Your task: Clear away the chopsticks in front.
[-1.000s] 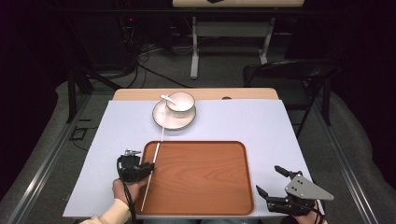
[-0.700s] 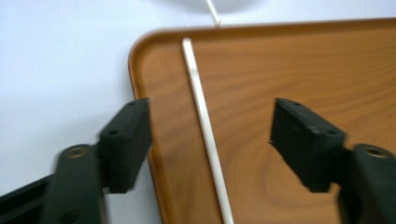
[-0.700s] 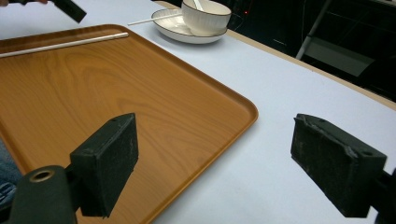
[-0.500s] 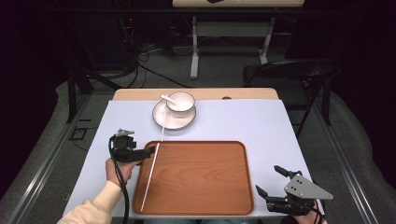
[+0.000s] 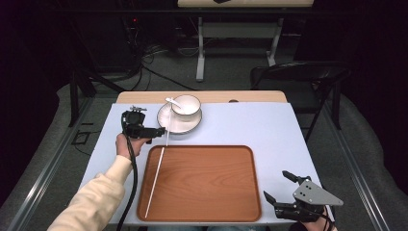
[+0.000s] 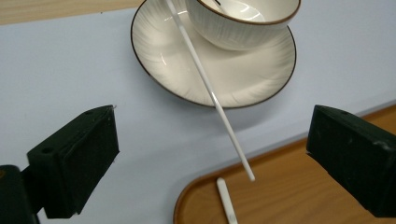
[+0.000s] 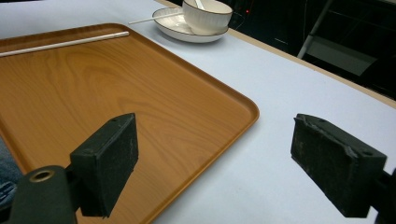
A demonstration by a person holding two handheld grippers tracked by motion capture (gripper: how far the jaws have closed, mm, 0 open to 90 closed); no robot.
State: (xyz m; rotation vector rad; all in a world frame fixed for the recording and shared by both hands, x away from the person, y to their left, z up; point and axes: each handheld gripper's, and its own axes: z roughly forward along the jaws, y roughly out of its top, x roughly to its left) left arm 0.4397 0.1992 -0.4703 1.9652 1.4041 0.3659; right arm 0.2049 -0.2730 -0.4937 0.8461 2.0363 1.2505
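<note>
A white bowl (image 5: 187, 107) with a spoon (image 5: 172, 101) in it stands on a white saucer (image 5: 169, 123) at the back of the table. One white chopstick (image 6: 210, 93) leans on the saucer, its low end over the wooden tray's (image 5: 207, 183) far left corner. A second chopstick (image 5: 154, 183) lies in the tray along its left side. My left gripper (image 6: 212, 126) is open just left of the saucer, its jaws on either side of the leaning chopstick without touching it. My right gripper (image 5: 278, 186) is open over the table off the tray's near right corner.
A pale blue mat (image 5: 269, 130) covers the table, and a strip of bare wood (image 5: 144, 96) shows at the far edge. A dark folding chair (image 5: 298, 74) stands beyond the back right corner. Cables and table legs lie on the floor behind.
My left gripper has moved away from the tray's left edge, forward to the saucer. The right gripper and the objects have stayed where they were.
</note>
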